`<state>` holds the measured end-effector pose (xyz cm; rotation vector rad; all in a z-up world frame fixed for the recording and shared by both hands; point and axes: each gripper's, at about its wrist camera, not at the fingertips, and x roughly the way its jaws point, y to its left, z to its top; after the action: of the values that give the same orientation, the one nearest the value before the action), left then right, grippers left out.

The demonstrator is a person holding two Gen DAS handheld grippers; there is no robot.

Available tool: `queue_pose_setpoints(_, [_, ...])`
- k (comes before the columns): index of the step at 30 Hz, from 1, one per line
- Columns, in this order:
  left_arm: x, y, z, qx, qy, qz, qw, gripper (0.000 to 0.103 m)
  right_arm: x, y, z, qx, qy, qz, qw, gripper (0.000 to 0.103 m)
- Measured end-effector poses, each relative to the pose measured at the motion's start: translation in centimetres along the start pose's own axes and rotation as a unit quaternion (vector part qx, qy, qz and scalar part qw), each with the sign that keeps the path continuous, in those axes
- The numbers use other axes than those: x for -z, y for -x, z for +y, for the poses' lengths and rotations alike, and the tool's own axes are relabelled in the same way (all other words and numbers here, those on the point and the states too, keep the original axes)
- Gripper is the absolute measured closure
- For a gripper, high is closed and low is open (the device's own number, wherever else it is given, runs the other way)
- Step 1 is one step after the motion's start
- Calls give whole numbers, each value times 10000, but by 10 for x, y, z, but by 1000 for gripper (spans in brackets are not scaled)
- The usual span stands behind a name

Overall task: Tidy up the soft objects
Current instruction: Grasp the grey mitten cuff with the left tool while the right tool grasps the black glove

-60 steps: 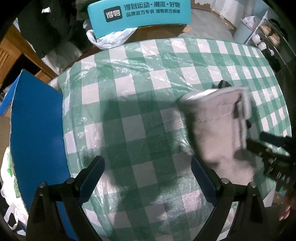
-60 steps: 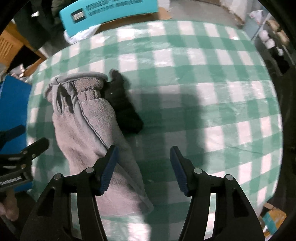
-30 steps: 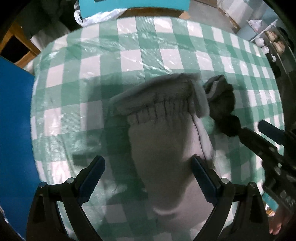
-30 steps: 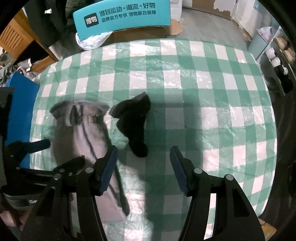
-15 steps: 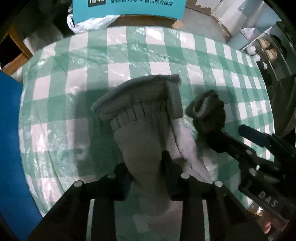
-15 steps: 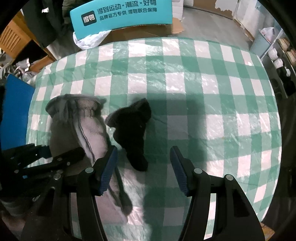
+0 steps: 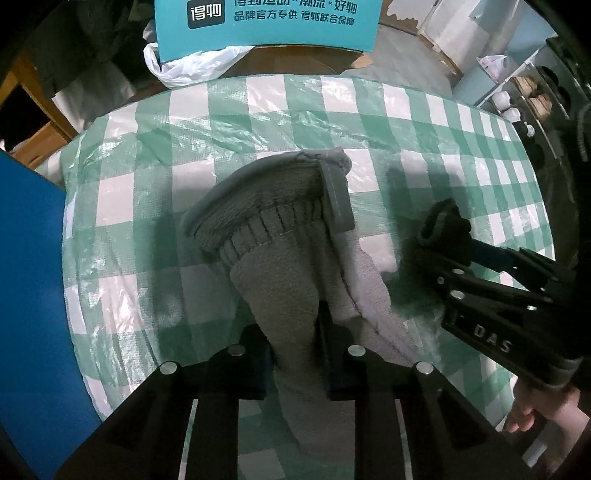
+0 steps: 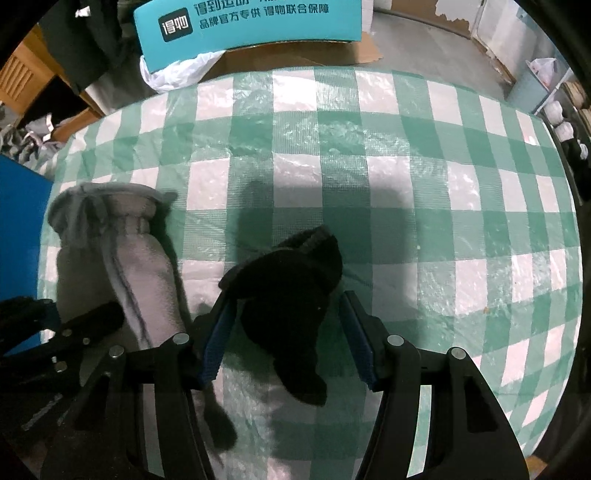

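Note:
A grey fleece glove (image 7: 280,236) lies on the green-and-white checked tablecloth (image 7: 147,229), cuff pointing away. My left gripper (image 7: 293,332) is shut on the grey glove's finger end. The glove also shows at the left of the right wrist view (image 8: 114,251). A black knit glove (image 8: 291,280) lies to its right. My right gripper (image 8: 286,339) is open, its blue-padded fingers on either side of the black glove, which also shows in the left wrist view (image 7: 443,229). Whether the pads touch it I cannot tell.
A teal printed box (image 8: 247,26) and a white plastic bag (image 8: 177,70) sit beyond the table's far edge. A blue panel (image 7: 29,295) stands along the left side. Shelves with small items (image 7: 524,96) are at the far right.
My left gripper has closed on the grey glove's finger end. My right gripper has moved forward, so the black glove now sits between its open fingers.

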<state>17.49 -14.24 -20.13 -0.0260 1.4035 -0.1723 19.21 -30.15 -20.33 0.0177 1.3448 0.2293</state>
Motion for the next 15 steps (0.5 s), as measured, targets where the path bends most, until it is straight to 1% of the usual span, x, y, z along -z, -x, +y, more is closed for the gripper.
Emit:
queue_pose_setpoints(1, [-1, -1, 0, -7, -24, -6, 10000, 84, 0, -1, -1, 21, -26, -10, 10000, 46])
queue_pose_setpoints(2, [-1, -1, 0, -10, -60, -20, 10000, 84, -1, 0, -1, 57, -29, -49, 10000, 56])
queue_pose_setpoints(3, [-2, -1, 0, -1, -84, -34, 10000, 84, -1, 0, -1, 108, -19, -43, 9999, 61])
queue_pose_setpoints(8, [3, 8, -1, 78, -137, -62, 9999, 84, 3, 6, 2, 236, 17, -51, 9997, 64])
queue_pose_setpoints(12, [7, 18, -2, -66, -265, -184, 9995, 85, 4, 20, 5, 232, 19, -163, 9996, 65])
queue_pose_setpoints(15, [11, 29, -4, -92, -344, -313, 9989, 86, 8, 34, 10, 228, 46, -273, 9994, 65])
